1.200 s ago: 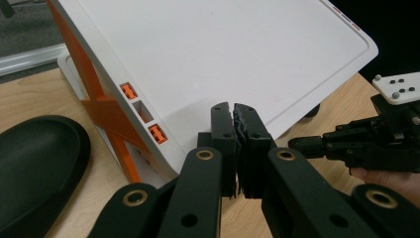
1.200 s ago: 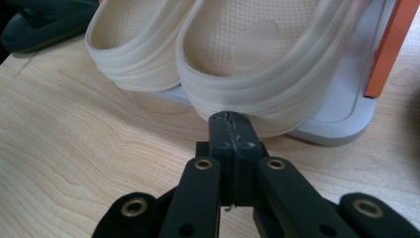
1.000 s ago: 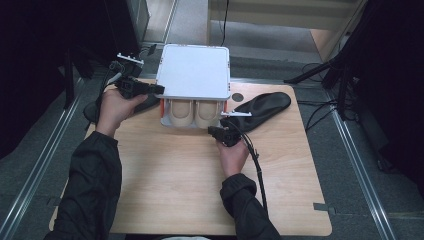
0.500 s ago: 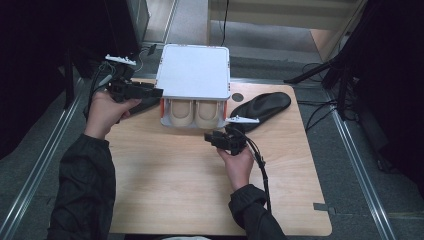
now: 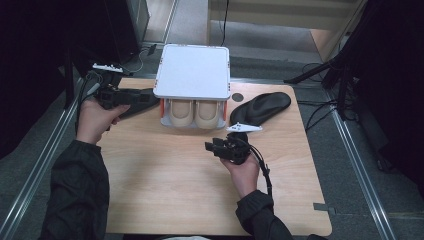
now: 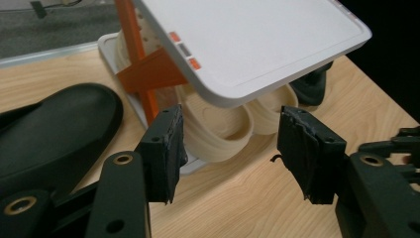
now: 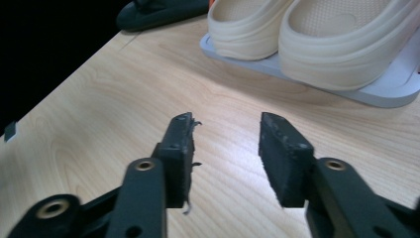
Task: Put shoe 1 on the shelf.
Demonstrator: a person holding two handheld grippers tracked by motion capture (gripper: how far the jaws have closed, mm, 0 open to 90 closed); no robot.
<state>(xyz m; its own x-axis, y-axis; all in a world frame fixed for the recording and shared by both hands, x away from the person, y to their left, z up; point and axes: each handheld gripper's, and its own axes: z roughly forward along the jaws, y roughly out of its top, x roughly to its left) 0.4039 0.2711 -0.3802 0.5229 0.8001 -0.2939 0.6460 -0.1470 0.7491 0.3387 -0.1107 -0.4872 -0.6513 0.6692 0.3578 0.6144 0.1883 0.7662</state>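
My left gripper (image 5: 145,96) stands released, its jaws having just been opening with nothing between them, and it sits just beside the left black slipper (image 5: 134,103) at the rack's left side. My right gripper (image 5: 212,147) is also released and empty, jaws parted after just opening and then easing in slightly, over bare wood in front of the rack (image 5: 192,70). On the lower shelf I see 2 cream slippers (image 7: 317,34) side by side under the white top. The right black slipper (image 5: 261,107) lies on the table (image 5: 165,195) near the rack's right side. I judge 1 pair stowed, with 2 black slippers left to place.
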